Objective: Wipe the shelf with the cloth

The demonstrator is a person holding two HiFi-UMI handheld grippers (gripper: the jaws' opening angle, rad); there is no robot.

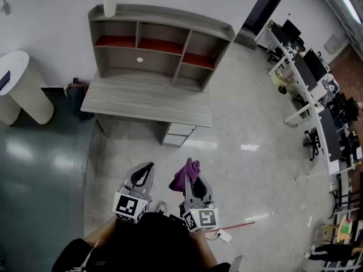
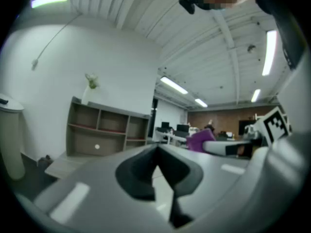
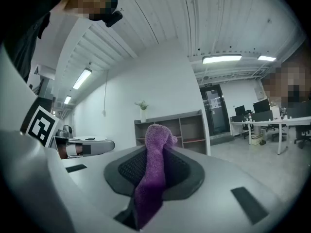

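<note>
Cloth [image 3: 153, 165], purple, clamped between the closed jaws of the right gripper [image 1: 194, 182], held well in front of the shelf [image 1: 159, 62]. Left gripper [image 1: 142, 175], equally far from the shelf, has its jaws together with nothing between them.

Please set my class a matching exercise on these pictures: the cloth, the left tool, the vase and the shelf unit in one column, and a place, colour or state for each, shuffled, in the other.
Column one
1. cloth
2. left tool
3. vase
4. shelf unit

Column two
A. white, standing on top of the shelf unit
B. grey outside, red inside
C. purple, clamped in the right tool
D. shut, nothing between its jaws

Pairs: 1-C, 2-D, 3-A, 4-B
</note>
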